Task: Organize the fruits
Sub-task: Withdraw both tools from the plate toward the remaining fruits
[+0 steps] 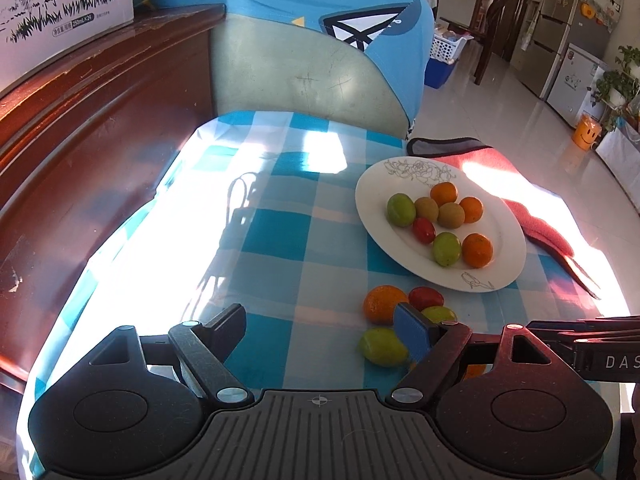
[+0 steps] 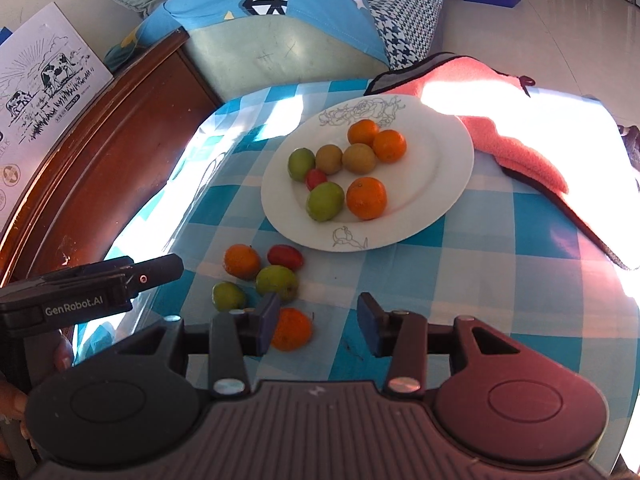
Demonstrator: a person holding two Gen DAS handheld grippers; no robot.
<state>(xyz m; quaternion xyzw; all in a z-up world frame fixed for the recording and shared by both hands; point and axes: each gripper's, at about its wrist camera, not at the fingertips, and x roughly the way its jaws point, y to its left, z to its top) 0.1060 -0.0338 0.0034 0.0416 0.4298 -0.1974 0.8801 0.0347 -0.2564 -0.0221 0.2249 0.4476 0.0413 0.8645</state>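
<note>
A white plate on the blue checked cloth holds several fruits: oranges, green ones, brown ones and a red one. Loose on the cloth in front of it lie an orange, a red fruit, two green fruits and a nearer orange. My right gripper is open low over the cloth. The nearer orange lies partly inside the gap, close against the left finger. My left gripper stands wide open over bare cloth, its right finger just in front of the loose fruits.
A pink towel lies beside the plate at the cloth's right. A dark wooden board runs along the left with a printed carton on it. A blue-covered cushion stands behind the table. Tiled floor drops away to the right.
</note>
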